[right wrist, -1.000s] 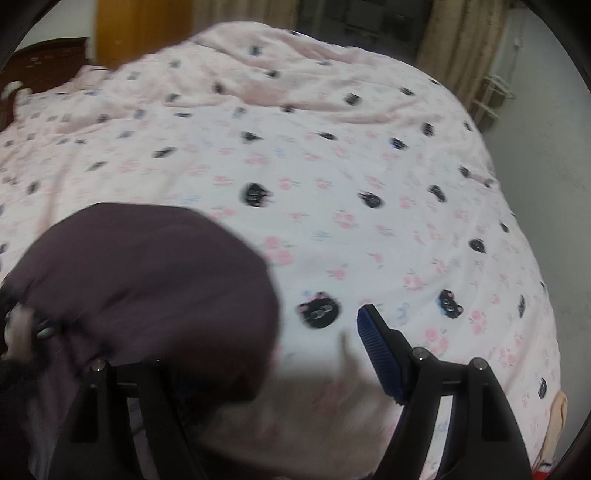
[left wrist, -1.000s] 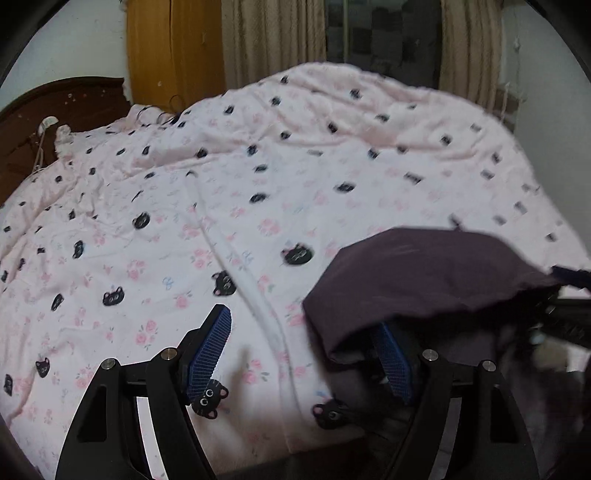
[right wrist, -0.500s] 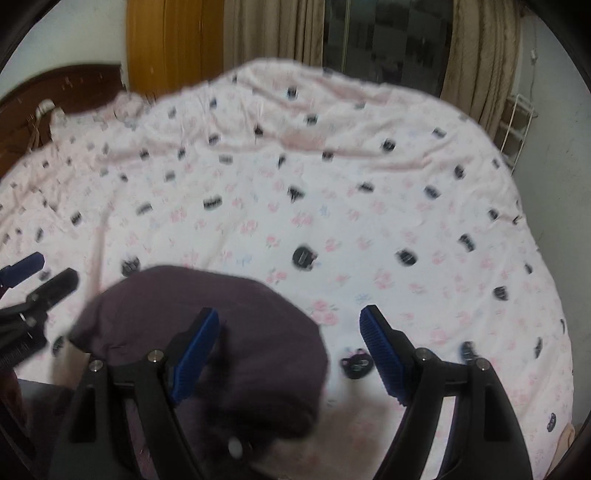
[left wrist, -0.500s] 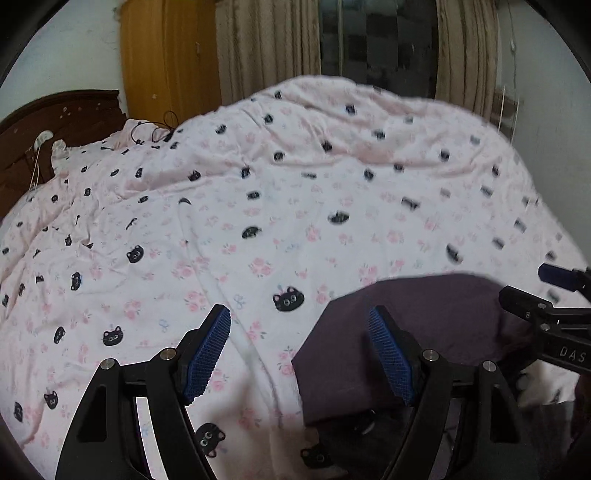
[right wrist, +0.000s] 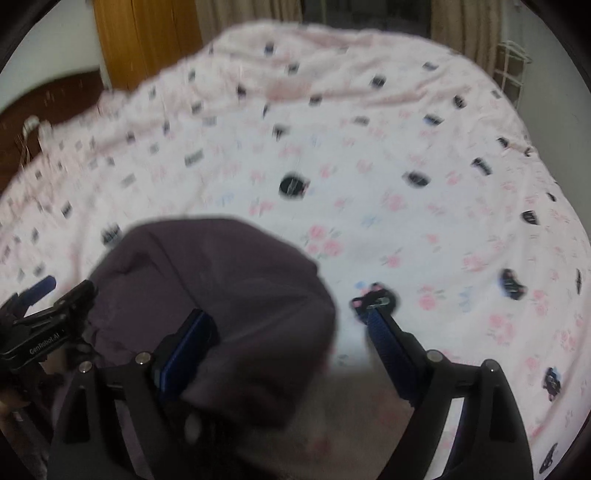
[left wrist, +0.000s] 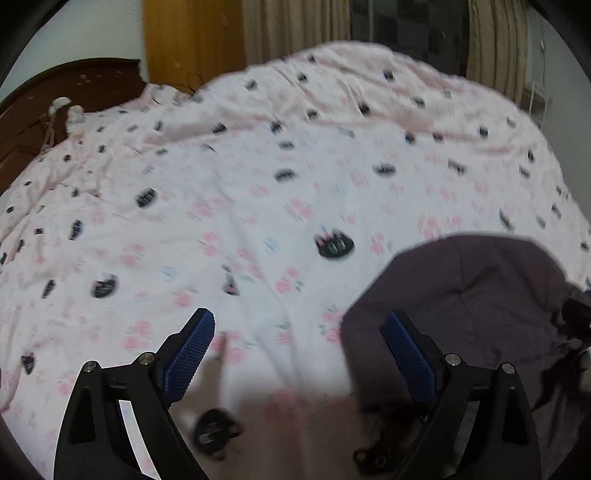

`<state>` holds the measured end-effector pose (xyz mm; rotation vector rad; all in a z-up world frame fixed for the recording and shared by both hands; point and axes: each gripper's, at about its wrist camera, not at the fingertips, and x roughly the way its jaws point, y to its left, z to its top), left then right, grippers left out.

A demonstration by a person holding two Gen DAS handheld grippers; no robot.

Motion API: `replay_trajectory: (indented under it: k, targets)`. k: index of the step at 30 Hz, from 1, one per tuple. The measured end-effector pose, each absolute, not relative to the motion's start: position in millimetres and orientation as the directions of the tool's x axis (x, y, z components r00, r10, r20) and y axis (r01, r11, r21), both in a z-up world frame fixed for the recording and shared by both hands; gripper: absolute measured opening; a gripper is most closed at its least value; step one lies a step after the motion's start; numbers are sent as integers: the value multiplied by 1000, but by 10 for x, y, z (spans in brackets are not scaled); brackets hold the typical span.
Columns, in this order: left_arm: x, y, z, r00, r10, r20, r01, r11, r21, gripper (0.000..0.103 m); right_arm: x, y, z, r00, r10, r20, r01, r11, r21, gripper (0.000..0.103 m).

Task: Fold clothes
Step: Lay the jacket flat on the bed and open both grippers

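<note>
A dark purple garment (left wrist: pixel 472 295) lies bunched on the pink bed cover (left wrist: pixel 258 206) at the lower right of the left wrist view. My left gripper (left wrist: pixel 299 332) hangs over its left edge, and that edge reaches in between the jaws. The jaws are opening and neither pad presses on the cloth. In the right wrist view the garment (right wrist: pixel 221 273) fills the lower left. It bulges between the jaws of my right gripper (right wrist: pixel 286 332), beside the left pad. These jaws are opening too, and the right pad stands clear over the cover. Both views are blurred.
The bed cover (right wrist: pixel 406 184) is pink with black cat faces and flowers. A dark wooden headboard (left wrist: pixel 55 99) stands at the left, with an orange wooden panel (left wrist: pixel 192 40) and curtains (left wrist: pixel 295 26) behind the bed. A white wire rack (right wrist: pixel 513 70) stands at the right.
The garment, which hung draped over each gripper's inner finger, has come down onto the bed. Both pairs of jaws stand wider. Both cameras have dipped towards the cover.
</note>
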<state>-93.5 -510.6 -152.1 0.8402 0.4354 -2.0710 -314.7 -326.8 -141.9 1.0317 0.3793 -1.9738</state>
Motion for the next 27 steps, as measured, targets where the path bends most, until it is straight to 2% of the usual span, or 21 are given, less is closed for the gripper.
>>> replay_trajectory:
  k: [4,9,16,19,27]
  targets:
    - [-283,-4945,-1067,-481,-620,-620,832,-547,-98,92,-3033,-2866,-1138,-278,-625,-729,807,-563,175,89]
    - [702,-4723,-817,-420,-691,-588,876,-478,-63,92,-2639,-2577,-966,-234,-667,-707,848,-496,188,89]
    - [2030,-4616,-999,-226,-731,-644,955,-296,1,92,-1819,-2511,-958,-171,-663,-729,927,-358,108,89]
    - [2388,-4611,-1167,-181,-698,-693,971,-240,-12,92,-1473,-2483,-998,-152,-653,-742,946,-312,82,89]
    - [2871,-4706,-1527,-348,-528,-775,937,-191,-292,92,-575,-2329,-1109,-71,-625,-778,982,-182,56,89]
